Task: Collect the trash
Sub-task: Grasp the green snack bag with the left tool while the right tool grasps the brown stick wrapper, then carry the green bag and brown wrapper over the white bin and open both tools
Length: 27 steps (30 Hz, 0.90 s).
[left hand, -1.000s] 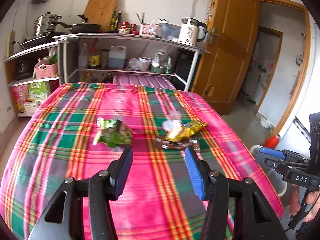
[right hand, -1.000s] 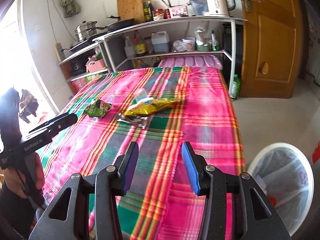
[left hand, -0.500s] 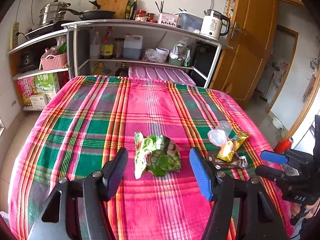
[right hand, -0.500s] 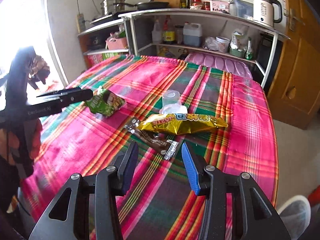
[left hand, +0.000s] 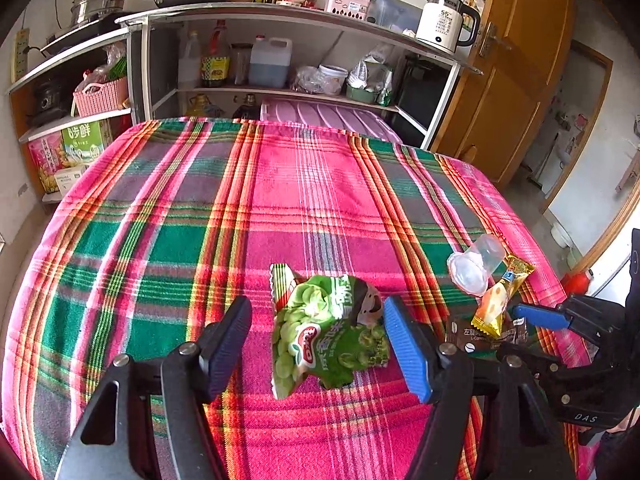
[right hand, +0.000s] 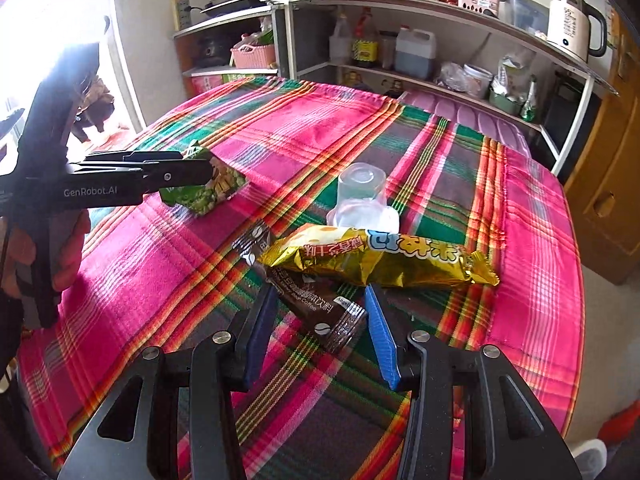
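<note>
straddling the green snack bag (left hand: 328, 332), the left gripper (left hand: 318, 344) has just been widening, unclenched; right of the bag, the right gripper (right hand: 320, 328) brackets the brown coffee packet (right hand: 316, 304), not pinching.

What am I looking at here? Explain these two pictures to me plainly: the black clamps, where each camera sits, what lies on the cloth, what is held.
No robot: a person holds a two-finger clamp in each hand, with a camera on each looking along its fingers. One picture is from the left gripper, one from the right gripper.

On the plaid tablecloth lie a green snack bag, a clear plastic cup, a gold wrapper and a brown coffee sachet.

Nothing is held. The left jaws have just been opening around the green bag; the right jaws straddle the sachet, open.
</note>
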Each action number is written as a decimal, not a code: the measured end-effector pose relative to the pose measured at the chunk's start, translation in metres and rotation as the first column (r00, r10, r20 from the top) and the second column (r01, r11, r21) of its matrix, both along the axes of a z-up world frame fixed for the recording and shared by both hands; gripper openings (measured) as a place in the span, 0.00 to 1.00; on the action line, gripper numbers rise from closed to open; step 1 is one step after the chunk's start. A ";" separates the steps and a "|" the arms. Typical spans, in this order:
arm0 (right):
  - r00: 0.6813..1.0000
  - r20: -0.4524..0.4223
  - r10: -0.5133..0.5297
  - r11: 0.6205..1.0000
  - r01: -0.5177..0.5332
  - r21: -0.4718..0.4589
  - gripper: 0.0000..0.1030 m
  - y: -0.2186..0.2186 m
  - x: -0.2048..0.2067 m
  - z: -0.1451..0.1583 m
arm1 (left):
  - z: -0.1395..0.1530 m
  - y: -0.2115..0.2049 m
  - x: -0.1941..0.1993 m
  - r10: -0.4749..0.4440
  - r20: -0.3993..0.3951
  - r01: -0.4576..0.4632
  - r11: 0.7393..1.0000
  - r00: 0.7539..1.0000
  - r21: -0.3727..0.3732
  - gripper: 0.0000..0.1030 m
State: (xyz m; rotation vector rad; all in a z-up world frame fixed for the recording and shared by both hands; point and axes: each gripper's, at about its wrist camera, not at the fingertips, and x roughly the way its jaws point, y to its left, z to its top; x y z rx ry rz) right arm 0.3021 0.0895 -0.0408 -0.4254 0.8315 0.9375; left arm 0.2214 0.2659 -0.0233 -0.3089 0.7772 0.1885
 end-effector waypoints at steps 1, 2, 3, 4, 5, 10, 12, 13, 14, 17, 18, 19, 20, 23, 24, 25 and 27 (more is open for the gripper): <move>1.000 -0.004 0.000 1.000 0.000 -0.006 0.45 0.001 0.000 -0.001 | 0.000 -0.001 0.000 -0.005 -0.003 0.005 1.000 1.000 0.000 0.68; 1.000 -0.008 0.003 1.000 -0.003 -0.013 0.45 0.001 0.000 -0.002 | -0.001 -0.003 0.001 -0.009 -0.009 0.009 1.000 1.000 0.003 0.67; 1.000 -0.011 0.005 1.000 -0.005 -0.018 0.43 0.002 0.000 -0.003 | -0.001 -0.005 0.002 -0.013 -0.016 0.013 1.000 1.000 0.006 0.65; 1.000 -0.008 0.006 1.000 -0.006 -0.023 0.36 0.001 -0.002 -0.003 | -0.002 -0.007 0.003 -0.018 -0.022 0.019 1.000 1.000 0.007 0.57; 1.000 -0.003 0.004 1.000 -0.004 -0.026 0.33 0.001 -0.003 -0.003 | -0.002 -0.008 0.003 -0.023 -0.029 0.023 1.000 0.999 0.006 0.48; 1.000 -0.010 -0.006 1.000 0.006 -0.026 0.25 -0.005 -0.011 -0.001 | 0.001 -0.015 -0.003 -0.038 -0.011 0.038 0.999 0.999 0.017 0.35; 1.000 -0.013 -0.011 1.000 0.011 -0.028 0.25 -0.008 -0.016 -0.001 | 0.002 -0.019 -0.007 -0.044 -0.005 0.044 0.999 0.999 0.021 0.33; 1.000 -0.014 -0.014 1.000 0.014 -0.027 0.25 -0.009 -0.019 -0.001 | 0.003 -0.022 -0.009 -0.047 -0.002 0.047 0.999 0.999 0.021 0.33; 1.000 -0.018 -0.017 1.000 0.017 -0.025 0.25 -0.012 -0.022 0.000 | 0.004 -0.024 -0.012 -0.048 0.002 0.048 0.999 0.999 0.022 0.33; 0.999 -0.030 -0.029 1.000 0.029 -0.012 0.25 -0.023 -0.033 0.002 | 0.007 -0.031 -0.022 -0.055 0.017 0.055 0.998 0.998 0.017 0.33; 0.999 -0.035 -0.035 0.999 0.034 -0.003 0.25 -0.028 -0.038 0.004 | 0.009 -0.035 -0.027 -0.059 0.023 0.059 0.998 0.998 0.017 0.33; 0.999 -0.036 -0.040 0.999 0.040 0.002 0.24 -0.033 -0.042 0.005 | 0.010 -0.038 -0.031 -0.063 0.028 0.062 0.998 0.998 0.020 0.32; 0.998 -0.039 -0.047 0.999 0.048 0.010 0.25 -0.038 -0.047 0.007 | 0.011 -0.042 -0.037 -0.066 0.034 0.065 0.998 0.997 0.021 0.32; 0.997 -0.041 -0.071 0.997 0.072 0.037 0.25 -0.055 -0.059 0.014 | 0.015 -0.051 -0.050 -0.070 0.054 0.070 0.998 0.996 0.002 0.32; 0.996 -0.038 -0.084 0.995 0.086 0.049 0.25 -0.063 -0.063 0.018 | 0.016 -0.055 -0.055 -0.072 0.062 0.072 0.997 0.996 -0.002 0.32; 0.995 -0.039 -0.095 0.994 0.097 0.059 0.25 -0.069 -0.066 0.020 | 0.018 -0.059 -0.060 -0.075 0.069 0.075 0.997 0.995 -0.004 0.32; 0.992 -0.035 -0.123 0.989 0.125 0.076 0.25 -0.081 -0.072 0.026 | 0.023 -0.068 -0.068 -0.085 0.084 0.086 0.996 0.993 -0.009 0.32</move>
